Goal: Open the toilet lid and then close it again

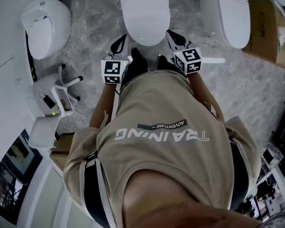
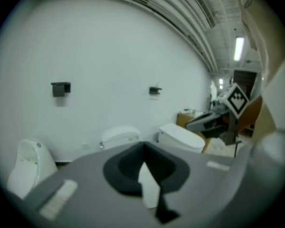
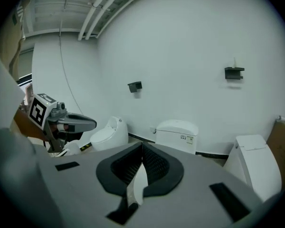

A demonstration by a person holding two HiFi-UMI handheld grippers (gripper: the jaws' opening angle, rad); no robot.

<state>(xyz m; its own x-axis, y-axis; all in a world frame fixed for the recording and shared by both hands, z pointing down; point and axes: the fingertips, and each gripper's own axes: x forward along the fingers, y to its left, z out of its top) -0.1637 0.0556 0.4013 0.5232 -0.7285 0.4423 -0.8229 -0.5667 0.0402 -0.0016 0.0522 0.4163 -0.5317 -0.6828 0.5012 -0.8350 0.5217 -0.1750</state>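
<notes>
Three white toilets stand along the wall. The middle toilet (image 1: 145,13) is straight ahead of me with its lid down, and it also shows as the middle toilet (image 2: 119,136) and the middle toilet (image 3: 176,134) in the two gripper views. My left gripper (image 1: 122,38) hovers in front of its near left edge, clear of it, jaws shut on nothing. My right gripper (image 1: 170,32) hangs at its near right edge, also apart from it, jaws together and empty. Each gripper sees the other: the right gripper (image 2: 213,120) and the left gripper (image 3: 71,122).
A rounded toilet (image 1: 45,25) stands at the left and a boxy one (image 1: 225,13) at the right. A cardboard box (image 1: 270,30) sits at the far right. A white chair (image 1: 52,99) is at my left. The floor is grey marble, and two dark brackets (image 2: 61,88) hang on the wall.
</notes>
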